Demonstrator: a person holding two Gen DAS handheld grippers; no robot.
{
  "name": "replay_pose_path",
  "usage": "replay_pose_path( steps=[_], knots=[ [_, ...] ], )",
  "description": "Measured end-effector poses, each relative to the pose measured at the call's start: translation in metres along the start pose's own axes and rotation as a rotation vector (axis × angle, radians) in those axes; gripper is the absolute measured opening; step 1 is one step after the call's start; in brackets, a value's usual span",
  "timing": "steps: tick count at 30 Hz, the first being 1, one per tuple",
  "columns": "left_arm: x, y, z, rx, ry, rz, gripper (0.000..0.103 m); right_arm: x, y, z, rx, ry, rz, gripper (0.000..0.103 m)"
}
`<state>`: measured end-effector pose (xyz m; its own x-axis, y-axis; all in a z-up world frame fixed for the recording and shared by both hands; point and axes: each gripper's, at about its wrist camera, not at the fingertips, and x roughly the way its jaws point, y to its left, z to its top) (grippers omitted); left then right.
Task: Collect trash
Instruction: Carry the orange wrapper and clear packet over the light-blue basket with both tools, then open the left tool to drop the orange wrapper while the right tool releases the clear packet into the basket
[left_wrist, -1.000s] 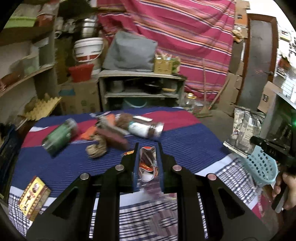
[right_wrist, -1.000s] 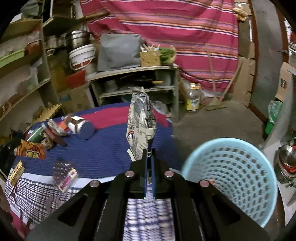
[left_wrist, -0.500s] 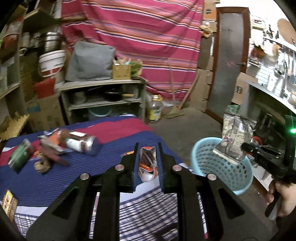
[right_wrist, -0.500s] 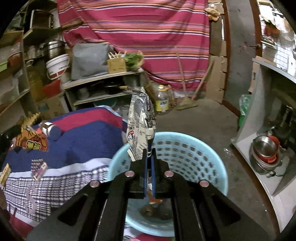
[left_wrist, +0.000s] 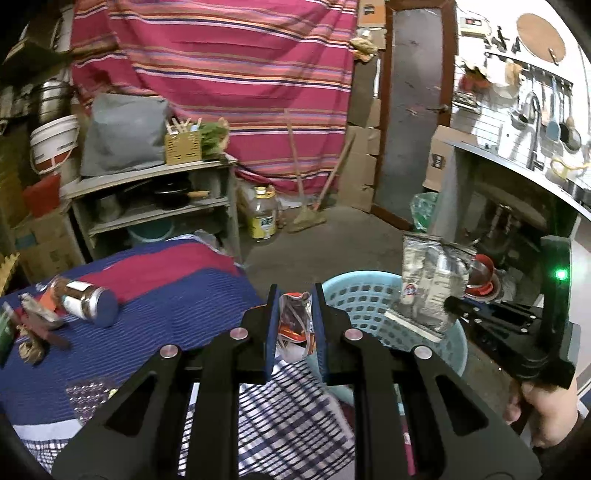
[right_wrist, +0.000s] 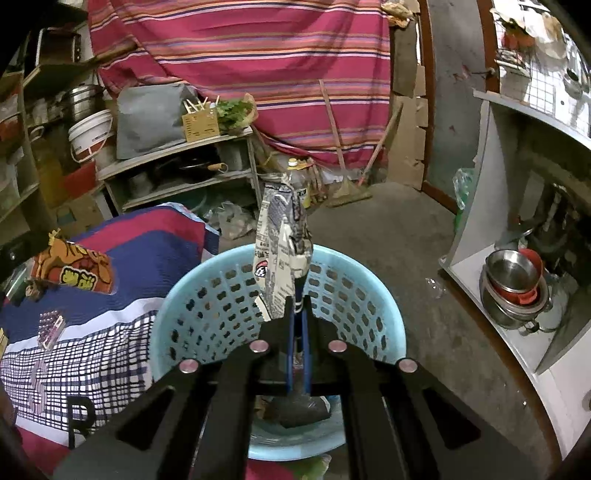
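My left gripper (left_wrist: 294, 295) is shut on an orange and white snack wrapper (left_wrist: 293, 319) and hangs over the bed's edge, just left of the light blue basket (left_wrist: 364, 295). The same wrapper shows orange at the left of the right wrist view (right_wrist: 74, 271). My right gripper (right_wrist: 298, 295) is shut on a grey and white foil packet (right_wrist: 282, 245), held upright above the light blue basket (right_wrist: 207, 295). In the left wrist view that packet (left_wrist: 430, 284) hangs over the basket's right side, with a hand (left_wrist: 546, 413) on the right gripper's handle. Some trash lies at the basket's bottom (right_wrist: 303, 410).
A jar (left_wrist: 88, 299) and more scraps (left_wrist: 35, 325) lie on the blue and red bedspread (left_wrist: 166, 306), and a small pink packet (right_wrist: 51, 326) lies near its checked edge. Metal bowls (right_wrist: 513, 288) sit in a low cabinet to the right. Shelves (left_wrist: 155, 210) stand behind the bed.
Both grippers have swung right, away from the bed, toward the basket. The foil packet now hangs over the basket. The left gripper with its wrapper has come close to the basket's left rim.
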<state>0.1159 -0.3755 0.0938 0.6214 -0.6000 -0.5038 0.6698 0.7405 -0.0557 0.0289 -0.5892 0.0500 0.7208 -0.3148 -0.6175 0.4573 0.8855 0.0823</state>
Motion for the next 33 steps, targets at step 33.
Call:
replay_pose_path(
  steps=[33],
  knots=[
    [0.076, -0.049, -0.004, 0.028, 0.086, -0.125, 0.017, 0.021, -0.03, -0.007, 0.029, 0.034, -0.032, 0.004]
  ],
)
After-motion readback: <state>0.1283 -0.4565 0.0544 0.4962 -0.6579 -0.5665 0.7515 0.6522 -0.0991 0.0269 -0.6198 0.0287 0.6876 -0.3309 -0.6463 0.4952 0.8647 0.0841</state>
